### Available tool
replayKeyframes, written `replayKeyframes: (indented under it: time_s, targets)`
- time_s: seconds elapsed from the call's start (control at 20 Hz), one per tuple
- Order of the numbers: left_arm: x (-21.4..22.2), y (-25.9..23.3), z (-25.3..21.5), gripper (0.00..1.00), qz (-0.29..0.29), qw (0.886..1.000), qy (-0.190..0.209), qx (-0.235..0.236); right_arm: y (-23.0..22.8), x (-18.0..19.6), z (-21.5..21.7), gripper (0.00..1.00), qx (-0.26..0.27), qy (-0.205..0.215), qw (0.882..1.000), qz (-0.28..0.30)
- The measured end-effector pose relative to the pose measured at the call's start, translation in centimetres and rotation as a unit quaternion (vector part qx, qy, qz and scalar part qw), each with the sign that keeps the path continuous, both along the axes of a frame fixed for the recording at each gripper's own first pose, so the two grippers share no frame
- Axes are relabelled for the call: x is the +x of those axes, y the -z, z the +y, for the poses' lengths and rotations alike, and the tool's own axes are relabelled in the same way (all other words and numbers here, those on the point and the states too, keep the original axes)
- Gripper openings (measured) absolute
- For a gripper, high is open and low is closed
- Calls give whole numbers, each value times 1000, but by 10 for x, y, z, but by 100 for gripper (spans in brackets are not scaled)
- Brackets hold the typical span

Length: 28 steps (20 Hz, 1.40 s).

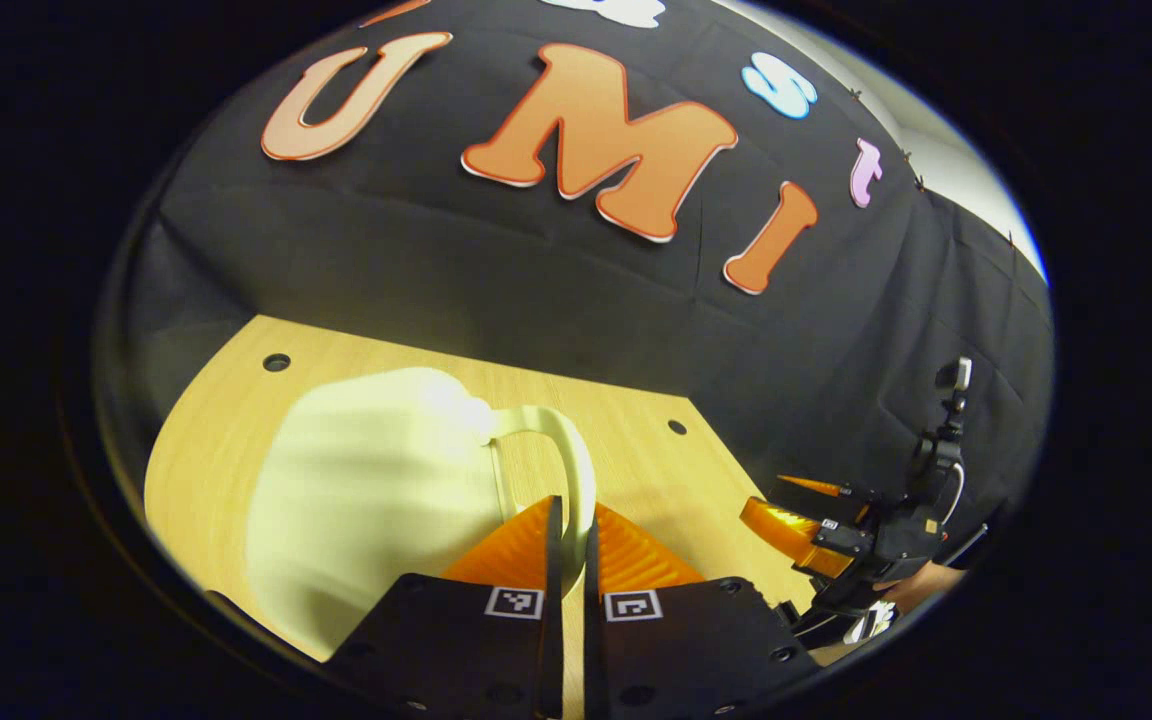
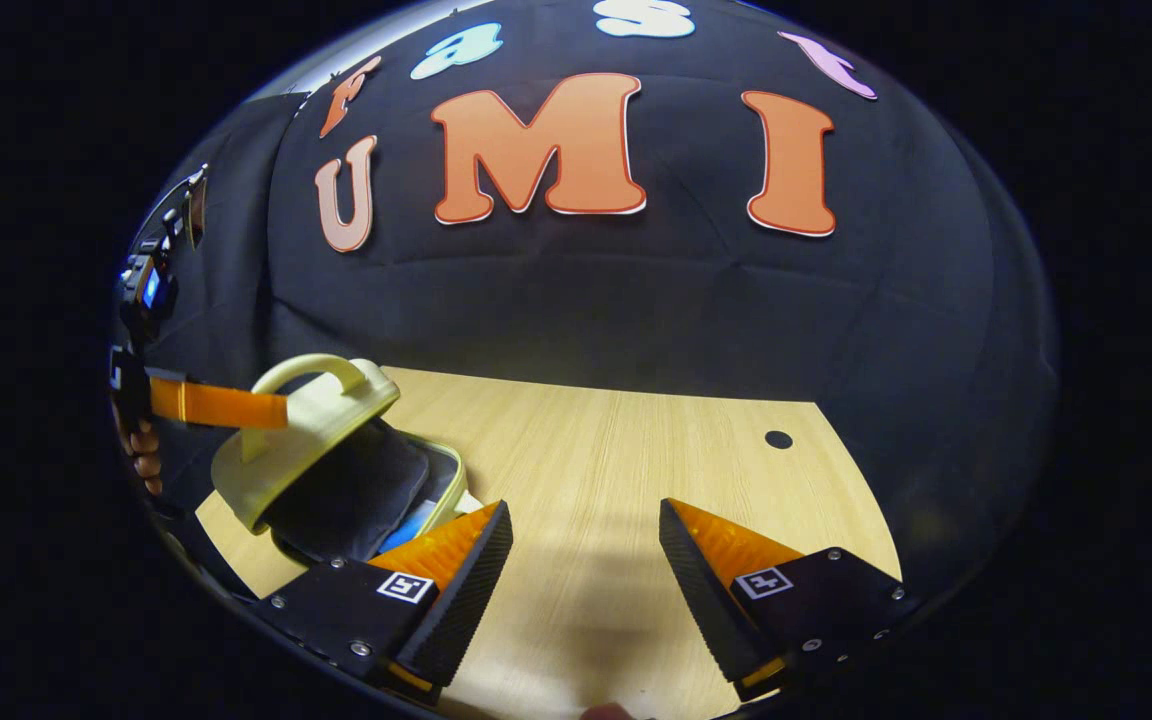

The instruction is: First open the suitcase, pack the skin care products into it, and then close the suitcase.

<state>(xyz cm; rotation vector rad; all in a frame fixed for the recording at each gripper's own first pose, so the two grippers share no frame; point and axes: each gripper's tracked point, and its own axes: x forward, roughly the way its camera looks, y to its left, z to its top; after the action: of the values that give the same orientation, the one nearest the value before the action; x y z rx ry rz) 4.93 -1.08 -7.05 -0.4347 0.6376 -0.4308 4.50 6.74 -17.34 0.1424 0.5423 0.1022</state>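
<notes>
While the left tongs (image 1: 568, 535) pinch the handle (image 1: 566, 450) of the pale yellow suitcase (image 2: 306, 450), its lid half-raised at the wooden counter's (image 2: 616, 450) left, the right tongs (image 2: 586, 560) hover spread apart nearby.

- My left gripper (image 1: 568, 540): black angular finger mounts with round screws, each carrying a square black-and-white marker tag.
- My right gripper (image 2: 586, 560): same black mounts, screws, one tag per side; ridged inner finger faces.
</notes>
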Motion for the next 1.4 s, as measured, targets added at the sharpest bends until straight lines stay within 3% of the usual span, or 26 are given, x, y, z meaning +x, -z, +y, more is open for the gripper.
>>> replayKeyframes:
  time_s: [0.35,0.4,0.55,0.6,0.65,0.7,0.75,0.8,0.85,0.9,0.95,1.05,1.2,1.4]
  targets:
    - [-2,52,-47,8,35,996,19,79,-2,-7,-34,94,5,11,1000,-8]
    - [-5,58,-52,17,40,995,23,88,-1,-9,-37,94,4,10,1000,-9]
    - [-12,74,-67,18,50,992,41,107,3,-11,-45,94,-2,6,1000,-9]
    - [-17,69,-80,29,46,994,50,89,1,-12,-47,94,-1,4,1000,-13]
    - [-18,61,-89,27,33,995,52,80,-1,-12,-49,94,-2,5,1000,-18]
    - [-19,52,-93,46,19,995,47,86,-4,-11,-51,94,-2,4,1000,-23]
    - [-15,45,-95,48,3,995,38,96,-9,-9,-54,94,-2,6,1000,-29]
    - [-12,37,-94,64,-14,994,30,105,-17,-8,-56,94,-2,6,999,-39]
    - [-7,23,-93,70,-39,993,12,113,-27,-6,-58,94,-4,8,998,-55]
    - [1,6,-95,89,-67,991,-4,116,-40,-2,-61,94,-9,10,997,-76]
    - [6,-14,-94,94,-94,988,-25,119,-54,1,-64,94,-15,11,995,-96]
    - [13,-54,-91,95,-141,980,-68,120,-78,2,-62,93,-25,7,991,-135]
    - [19,-71,-89,96,-175,970,-117,120,-104,8,-51,93,-36,-11,982,-185]
    - [15,-94,-82,97,-186,967,-144,103,-112,2,-40,94,-31,-32,979,-197]
